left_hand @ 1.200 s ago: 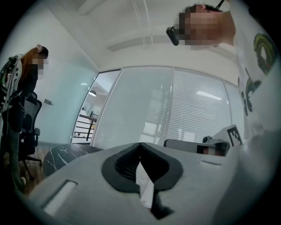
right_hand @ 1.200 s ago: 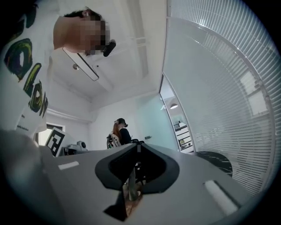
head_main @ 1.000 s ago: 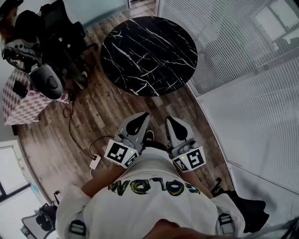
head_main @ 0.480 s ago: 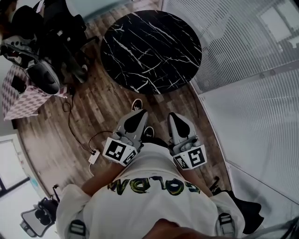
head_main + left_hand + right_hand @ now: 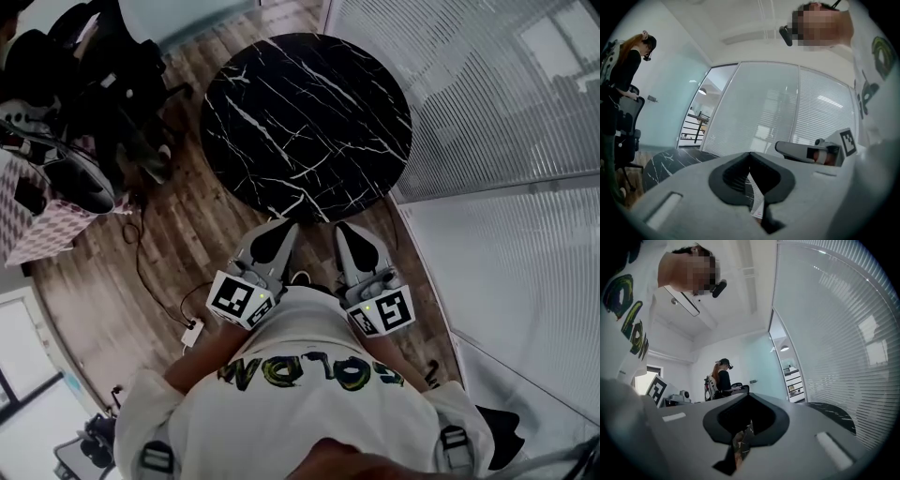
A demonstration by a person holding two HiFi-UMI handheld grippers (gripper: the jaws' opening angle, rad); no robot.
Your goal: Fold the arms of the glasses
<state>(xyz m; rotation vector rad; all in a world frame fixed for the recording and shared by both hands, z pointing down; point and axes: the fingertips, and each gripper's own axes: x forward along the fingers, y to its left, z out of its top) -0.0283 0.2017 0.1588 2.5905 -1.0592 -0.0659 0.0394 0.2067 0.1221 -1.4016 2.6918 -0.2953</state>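
Both grippers are held side by side at the near rim of the round black table (image 5: 309, 112), noses aimed at it.
- Left gripper (image 5: 279, 231): jaws pressed together, nothing between them. Its own view shows the closed tips (image 5: 750, 154), with the marbled tabletop (image 5: 670, 160) low and off to the left.
- Right gripper (image 5: 345, 232): jaws also pressed together and empty (image 5: 749, 396). The table (image 5: 833, 414) lies low and to the right of its nose.

Glasses: not found in any view. The head view shows only white veining on the black tabletop, with no frame, lens or arm that I can pick out. Their position, long axis and look can't be told.

Judgement: neither gripper is clearly nearer, as both tips sit about level with the table's near rim. The table lies straight ahead of both. The glasses need locating before either hand commits, and the fold has not begun.

Beyond the far-left side of the table there is a person by a chair (image 5: 626, 75).
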